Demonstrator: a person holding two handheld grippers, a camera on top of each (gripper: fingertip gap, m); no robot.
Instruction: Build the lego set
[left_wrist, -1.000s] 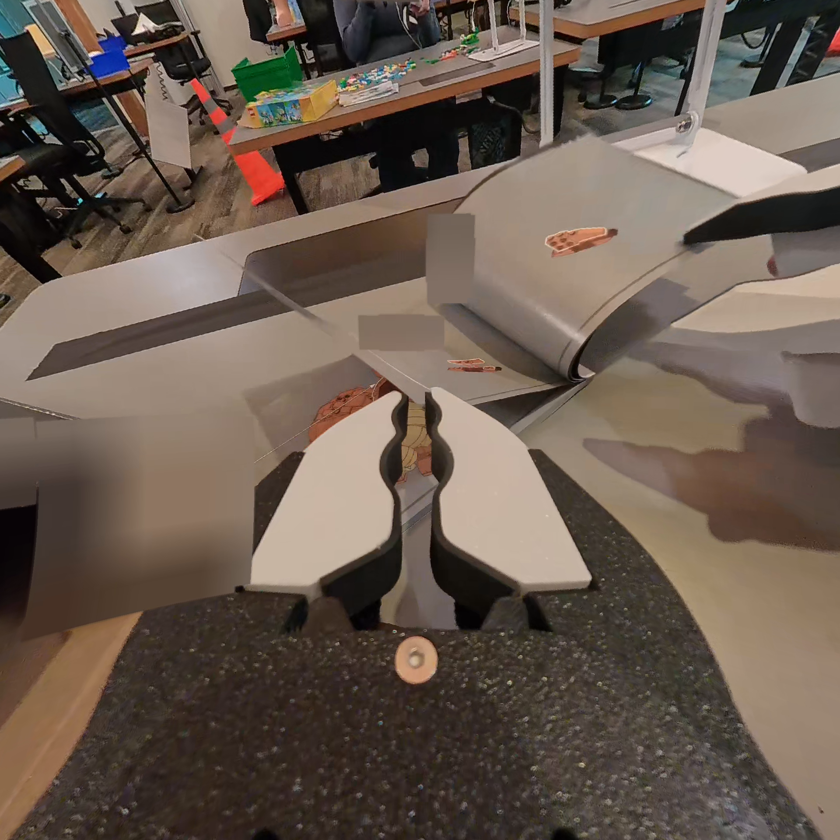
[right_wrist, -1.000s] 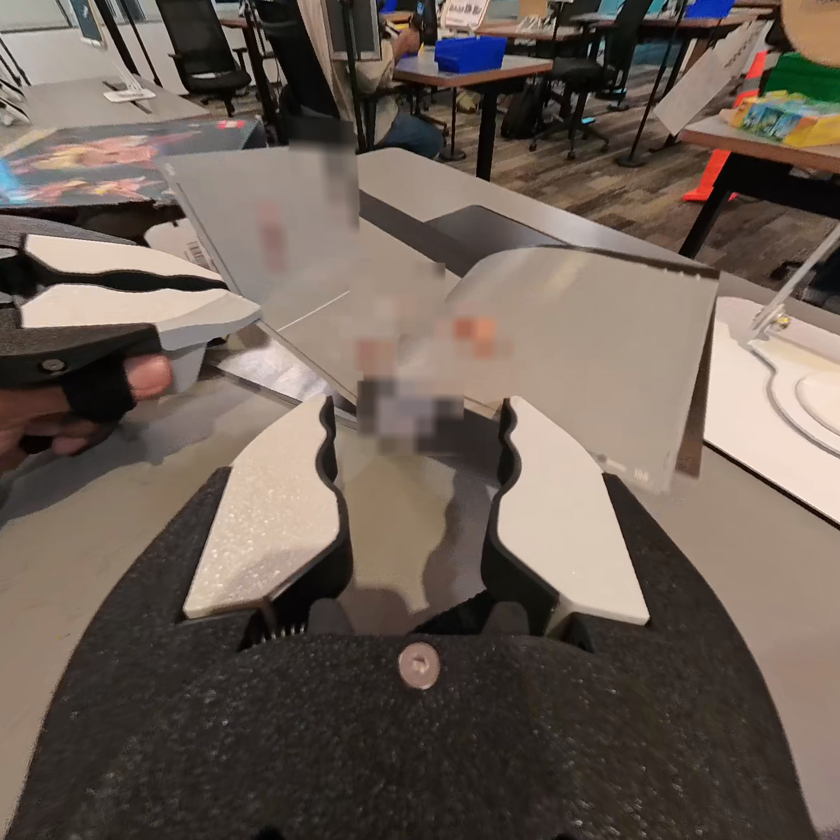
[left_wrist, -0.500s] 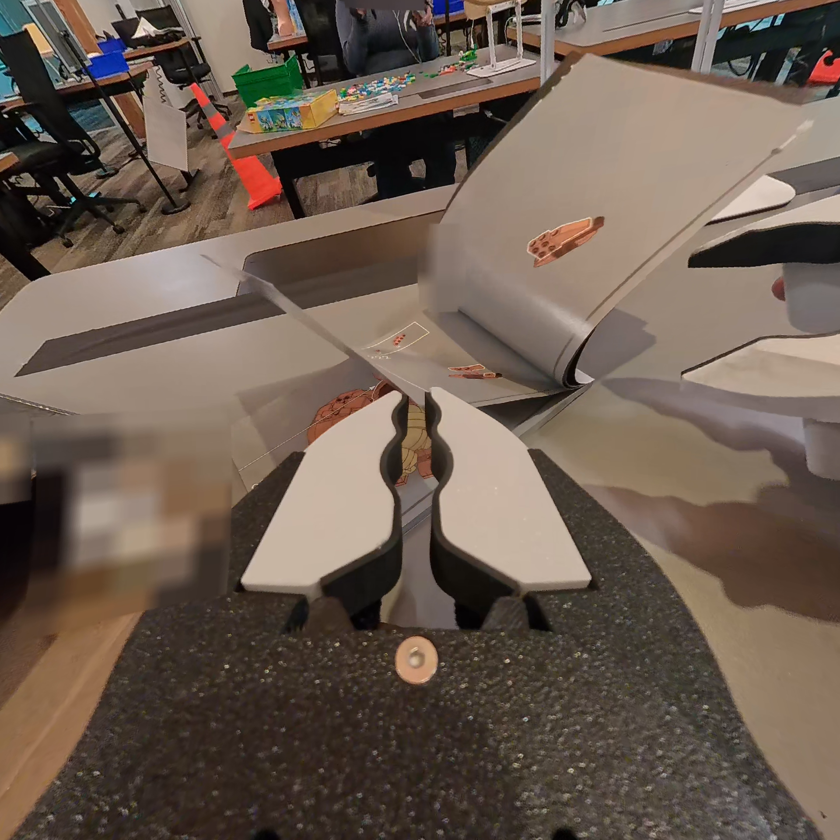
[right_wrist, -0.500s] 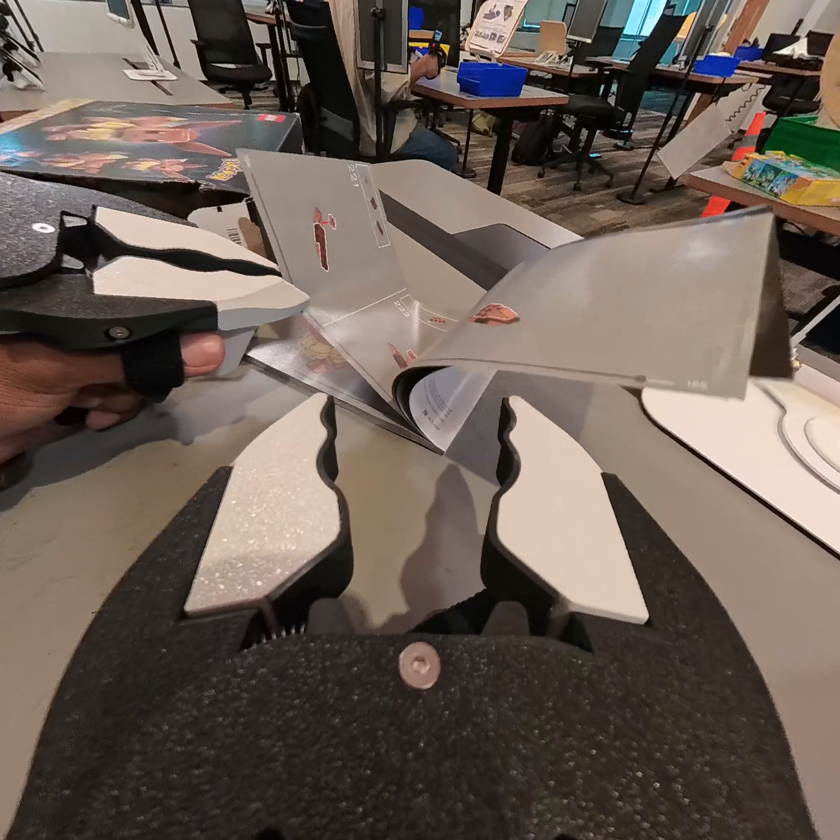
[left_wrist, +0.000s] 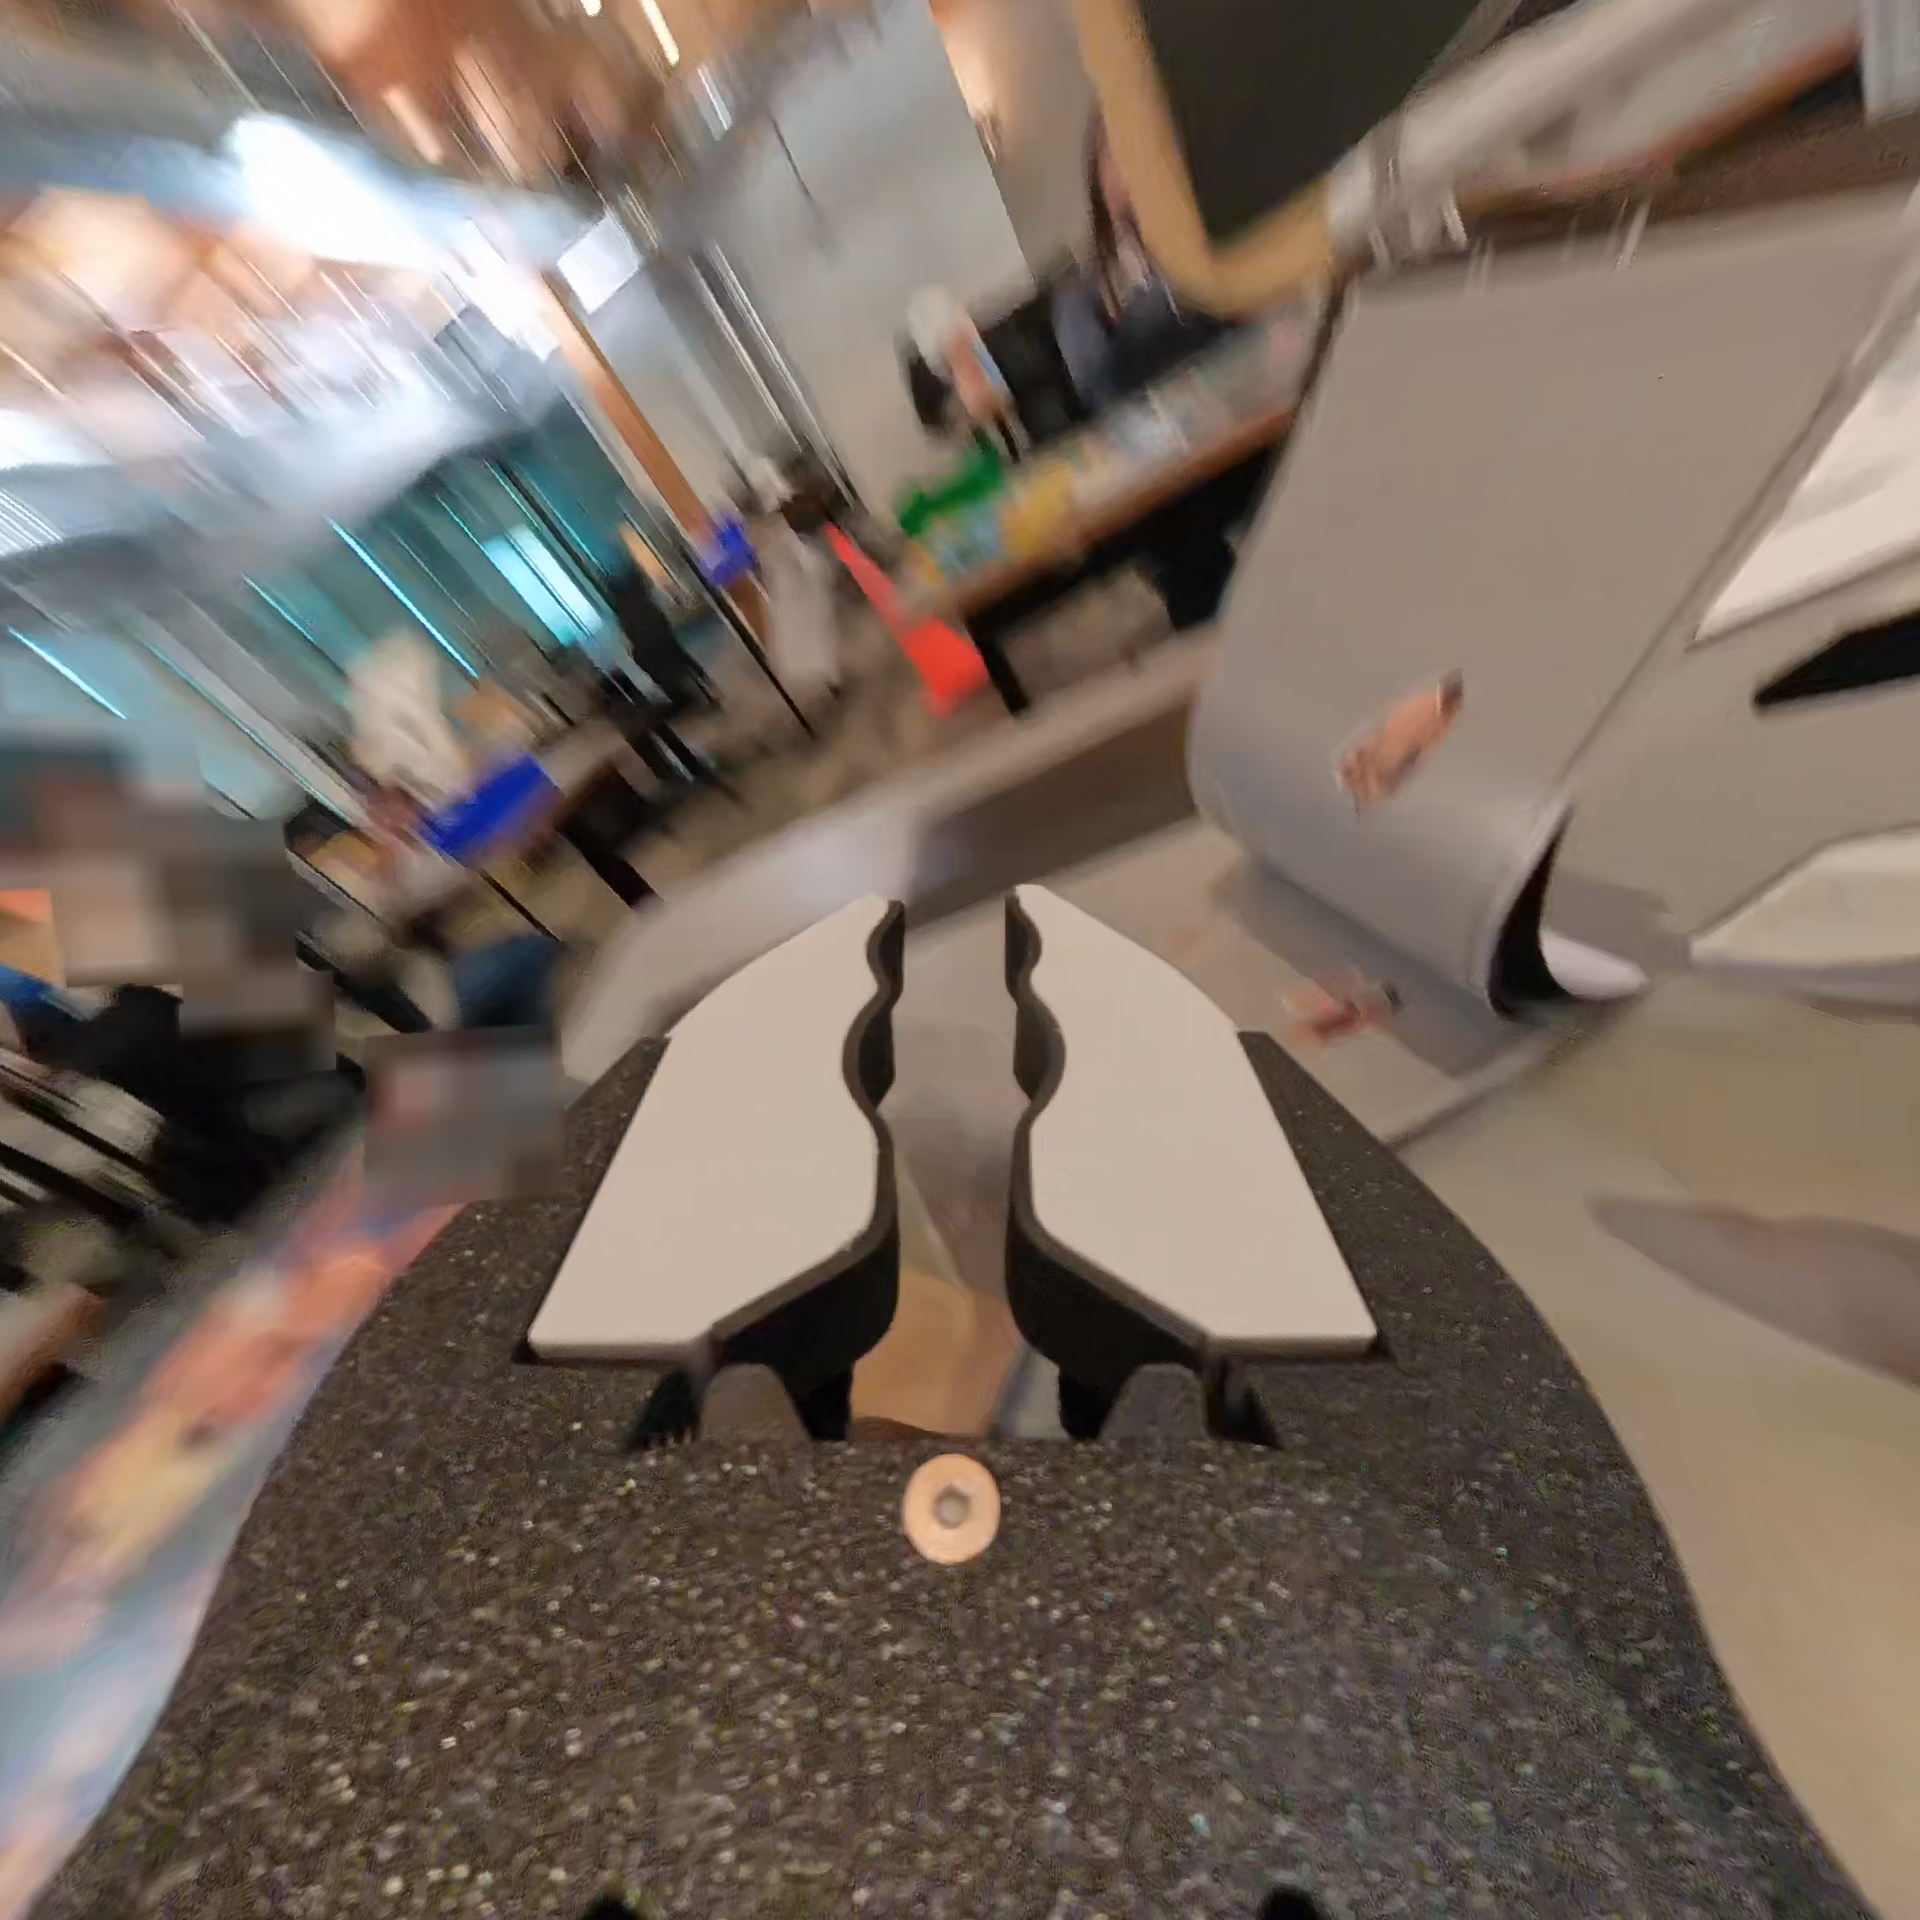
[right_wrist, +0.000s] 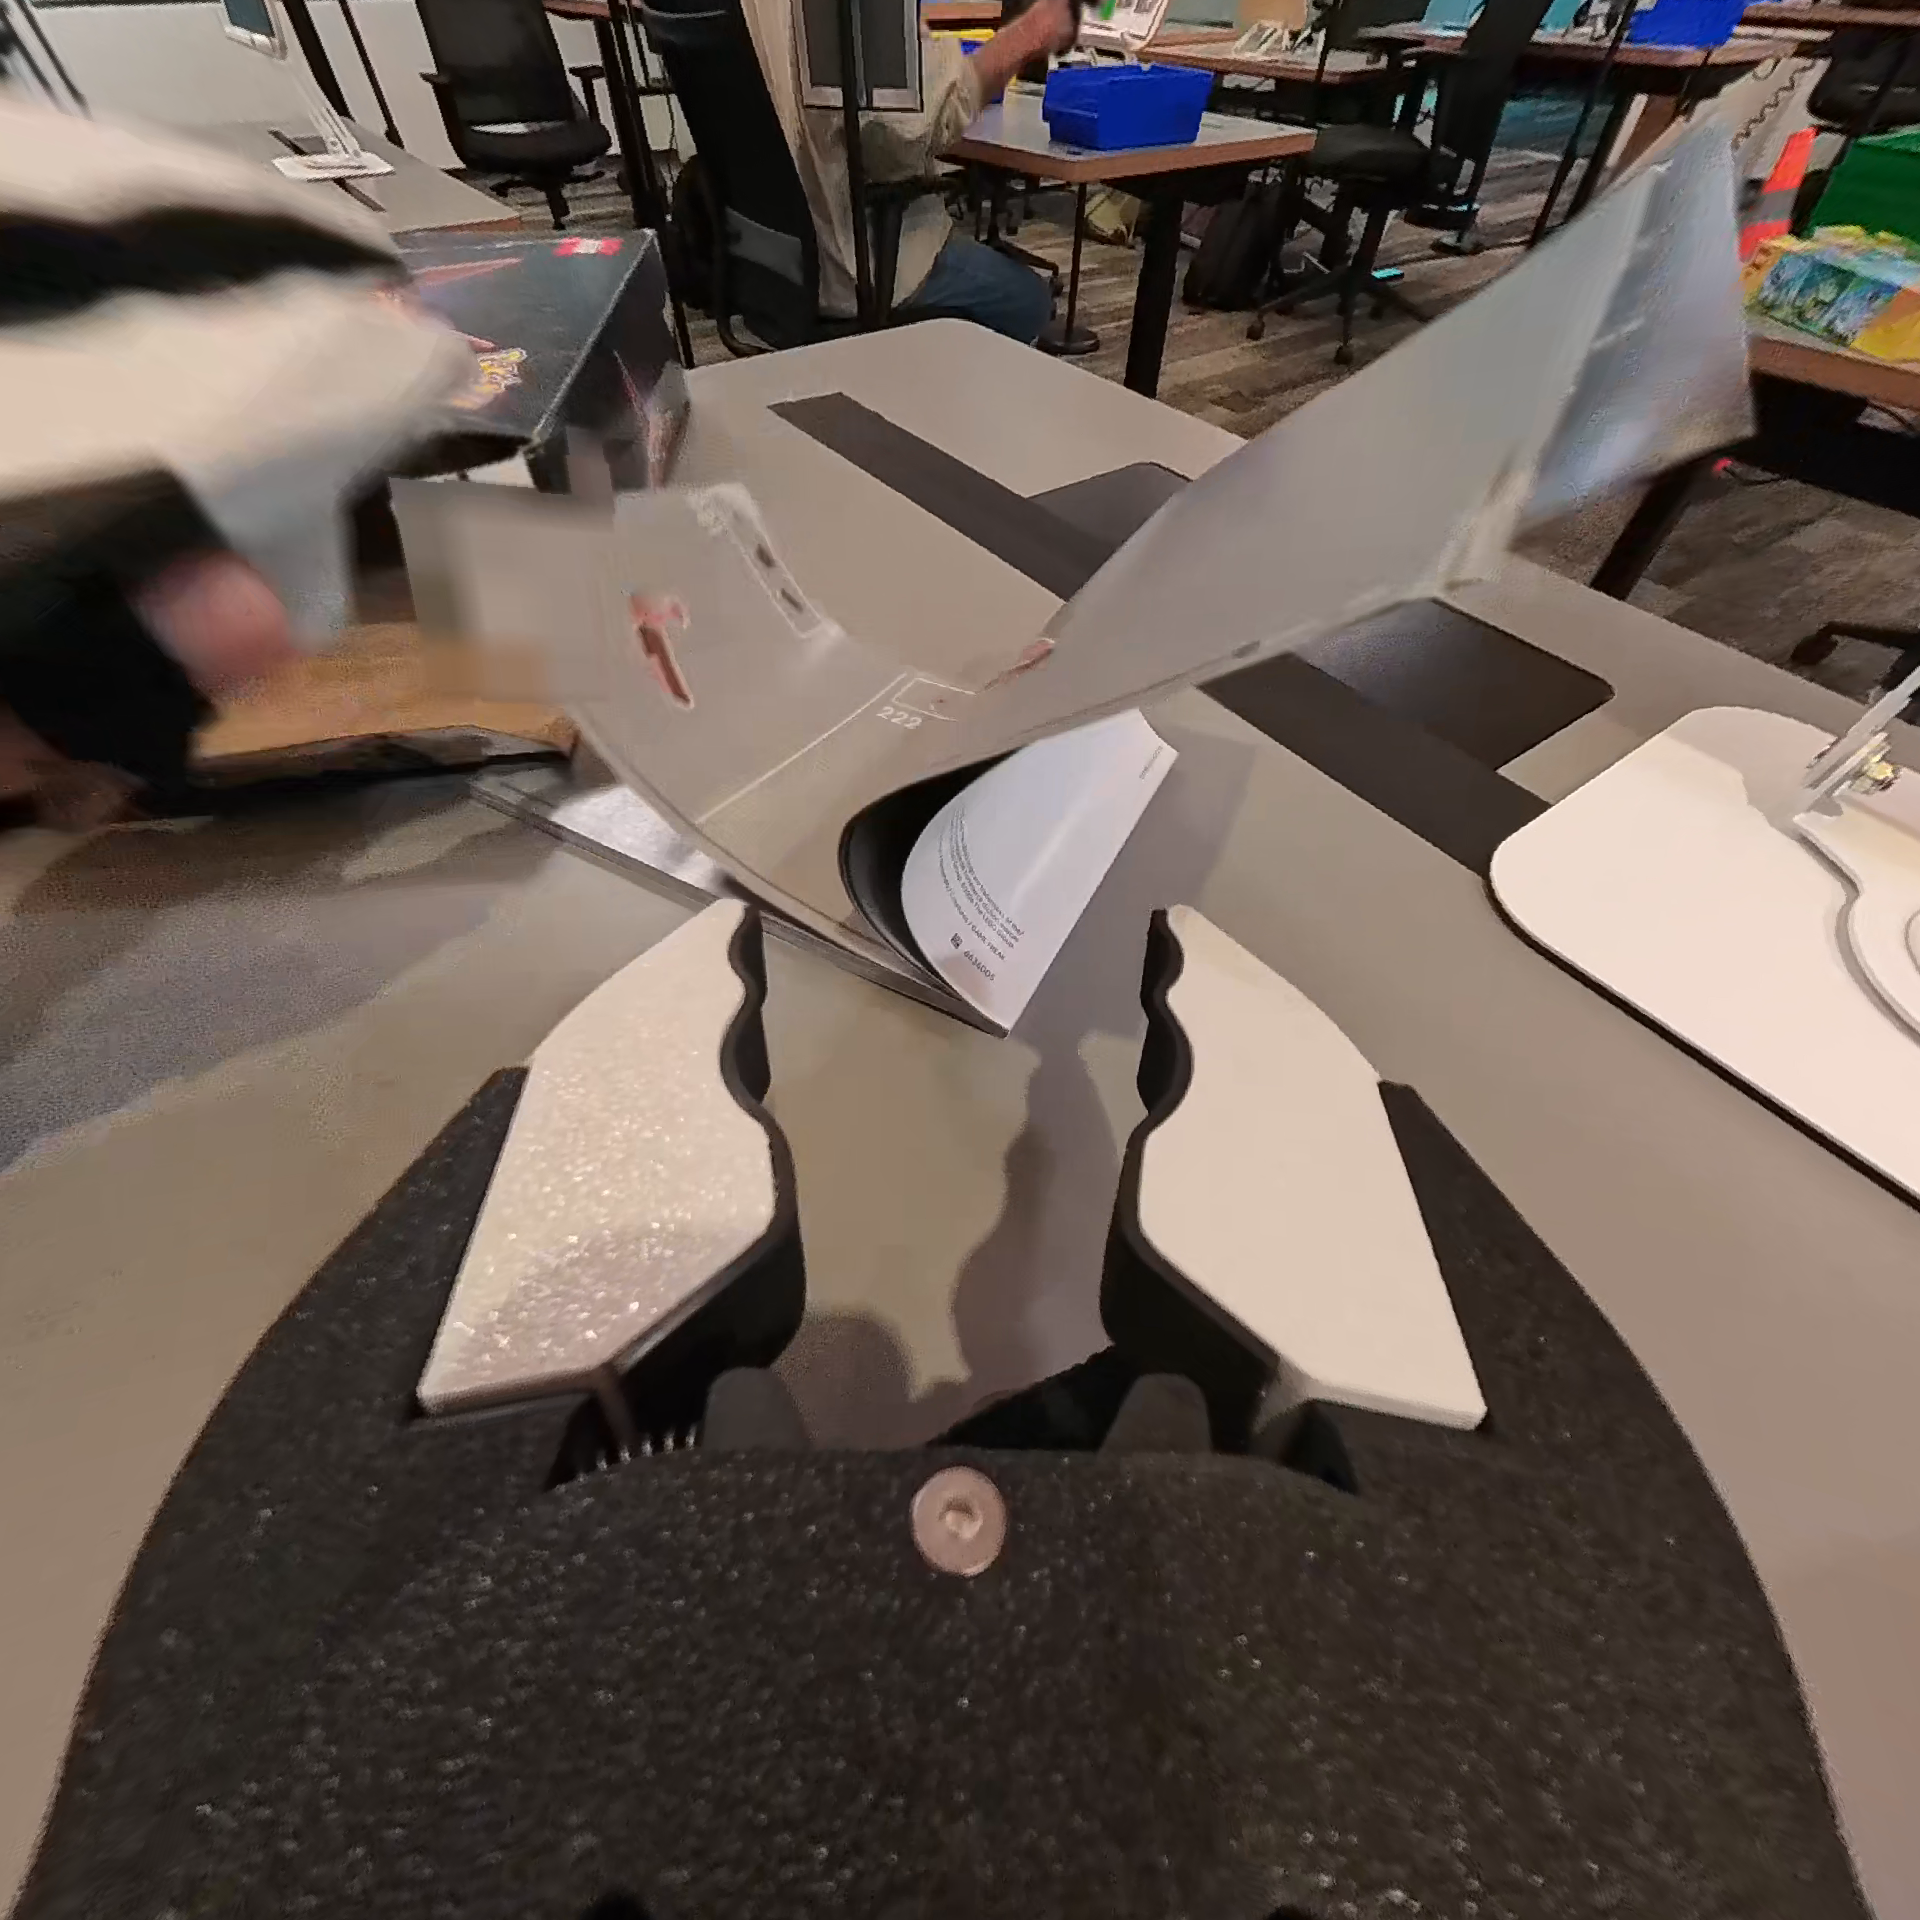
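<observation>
Booklet (right_wrist: 790, 665): a thin, glossy grey instruction booklet lying open on the table, its right-hand pages (right_wrist: 1351, 488) arched up in the air and a white inner leaf (right_wrist: 1029, 862) curling under them.
Handling (judgement): light and floppy; the slick pages would likely slide or crease, so the stiffer spine or a full stack of page edges looks the better place to grip.
Right gripper (right_wrist: 951, 982): jaws wide apart, nothing between them; just in front of the booklet's near corner, not touching it.
Left gripper (left_wrist: 954, 920): jaws a narrow gap apart with nothing between them; lifted to the left of the booklet, the view heavily blurred.
Table (right_wrist: 1299, 1039): smooth grey top with a dark strip behind the booklet.
Box (right_wrist: 551, 312): dark printed carton, behind and left of the booklet.
White board (right_wrist: 1662, 935): flat, to the right of the booklet.
Room: desks, black office chairs, blue bin (right_wrist: 1127, 99), wood-look floor beyond the booklet.
</observation>
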